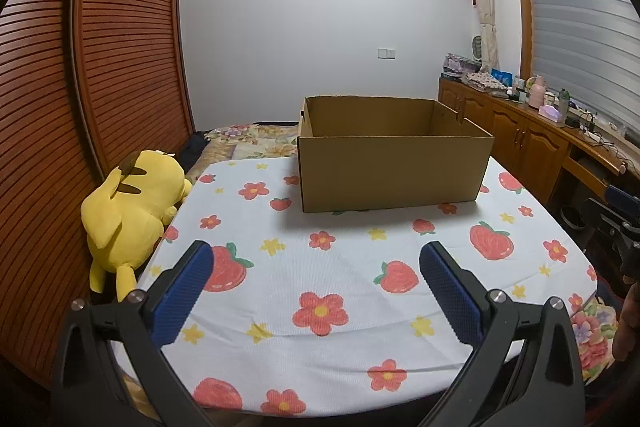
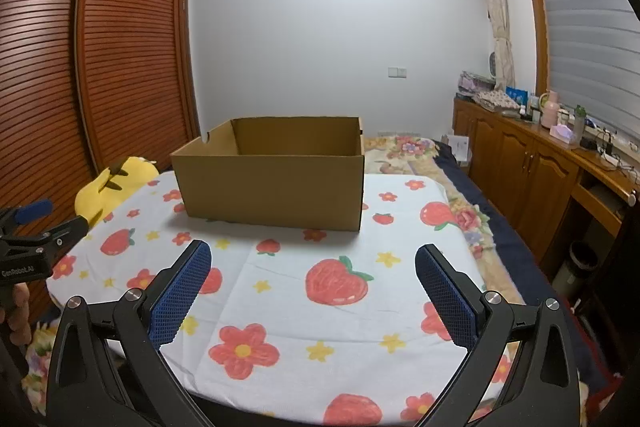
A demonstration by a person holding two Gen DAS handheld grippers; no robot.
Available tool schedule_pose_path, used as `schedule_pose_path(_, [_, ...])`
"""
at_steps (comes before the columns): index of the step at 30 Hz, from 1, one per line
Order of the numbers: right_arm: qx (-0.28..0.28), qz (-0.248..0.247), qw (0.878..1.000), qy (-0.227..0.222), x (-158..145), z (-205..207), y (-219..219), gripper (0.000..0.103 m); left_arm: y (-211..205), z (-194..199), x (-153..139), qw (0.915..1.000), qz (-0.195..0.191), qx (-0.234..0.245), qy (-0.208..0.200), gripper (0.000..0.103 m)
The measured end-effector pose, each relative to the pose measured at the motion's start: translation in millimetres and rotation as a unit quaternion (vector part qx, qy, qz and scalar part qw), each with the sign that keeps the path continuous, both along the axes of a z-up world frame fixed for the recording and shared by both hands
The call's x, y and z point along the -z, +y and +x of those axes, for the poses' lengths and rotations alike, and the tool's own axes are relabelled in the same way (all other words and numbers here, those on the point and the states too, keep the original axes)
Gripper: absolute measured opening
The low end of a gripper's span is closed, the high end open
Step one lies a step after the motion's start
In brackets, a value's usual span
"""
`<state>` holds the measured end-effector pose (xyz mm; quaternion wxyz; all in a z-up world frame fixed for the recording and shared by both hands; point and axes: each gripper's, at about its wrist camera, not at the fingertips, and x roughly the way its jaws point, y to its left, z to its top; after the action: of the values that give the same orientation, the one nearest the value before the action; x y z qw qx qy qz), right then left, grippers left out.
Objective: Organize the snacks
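**A:** Where did the snacks lie at that moment?

**B:** None showed in either view. The cardboard box (image 1: 394, 169) stood open-topped toward the far side of the desk (image 1: 340, 307), on the cloth printed with strawberries and flowers. Only the upper inner walls could be seen; the floor of the box was hidden behind its near wall.

**A:** So were the snacks packed away or not?

**B:** The scene fitted both: snacks already down inside the box, or snacks somewhere out of view. It could not be settled from those views.

**A:** And the two tools?

**B:** The left gripper (image 1: 316, 279) hovered over the near part of the desk, its blue fingers (image 1: 182, 301) spread wide with nothing between them. The right gripper (image 2: 312, 277) did the same, its fingers (image 2: 180, 301) well apart and bare.

**A:** What would good handling have asked for?

**B:** Probably a look over the box rim before anything else. Any carry would have needed to clear the near wall, which stood tall, and come down from above rather than push the light cardboard along the cloth. The yellow plush toy (image 1: 132, 215) at the left edge was best left alone.
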<state>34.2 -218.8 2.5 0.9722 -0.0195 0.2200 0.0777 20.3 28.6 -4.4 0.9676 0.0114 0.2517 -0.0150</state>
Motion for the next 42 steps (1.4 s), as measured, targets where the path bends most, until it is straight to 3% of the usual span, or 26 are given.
schedule_pose_path(42, [0.001,0.001,1.0,0.0,0.0,-0.6,-1.1,0.103,0.1,-3.0,-3.9,1.0,0.003,-0.002,-0.006,0.103])
